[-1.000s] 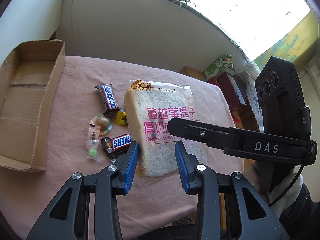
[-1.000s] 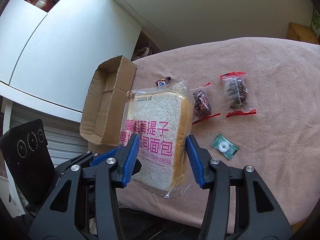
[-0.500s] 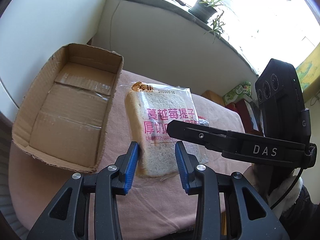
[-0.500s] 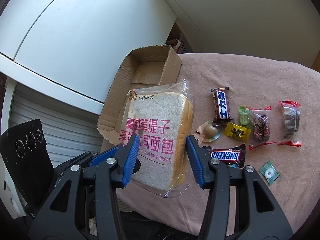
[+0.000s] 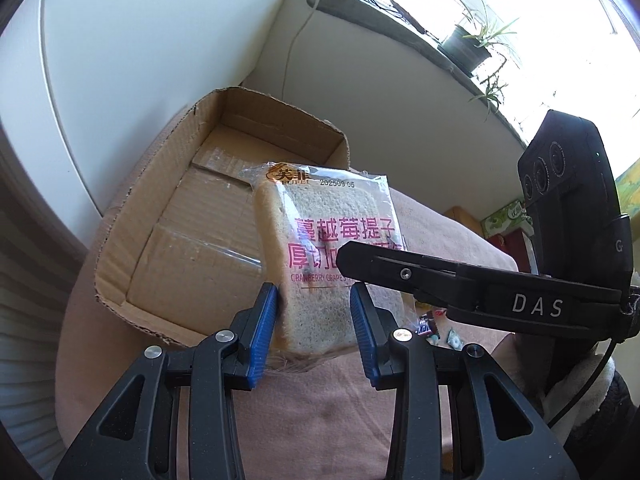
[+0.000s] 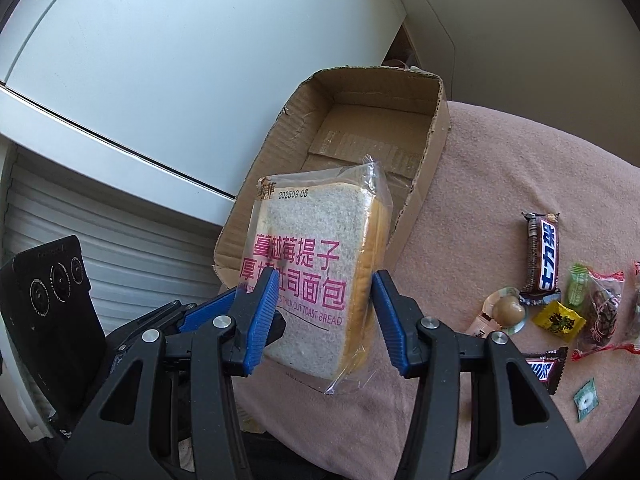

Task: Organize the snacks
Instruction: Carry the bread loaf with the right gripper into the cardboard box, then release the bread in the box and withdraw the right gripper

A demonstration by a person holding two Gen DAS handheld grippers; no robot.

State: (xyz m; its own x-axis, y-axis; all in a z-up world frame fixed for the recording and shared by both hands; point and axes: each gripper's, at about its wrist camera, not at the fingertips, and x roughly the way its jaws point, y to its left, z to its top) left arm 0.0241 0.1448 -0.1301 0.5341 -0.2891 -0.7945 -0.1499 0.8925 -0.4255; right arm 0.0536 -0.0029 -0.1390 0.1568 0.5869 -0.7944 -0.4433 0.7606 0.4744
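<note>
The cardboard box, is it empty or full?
Empty as far as shows: the cardboard box has a bare taped floor; the bread bag hides part.

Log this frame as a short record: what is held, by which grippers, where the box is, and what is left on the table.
held item: bagged toast bread, lifted off the cloth
left gripper: shut on the bread
right gripper: shut on the bread
box: open cardboard box, nothing seen inside, right behind the bread
left on table: Snickers bars, small wrapped candies
surface: pink cloth
</note>
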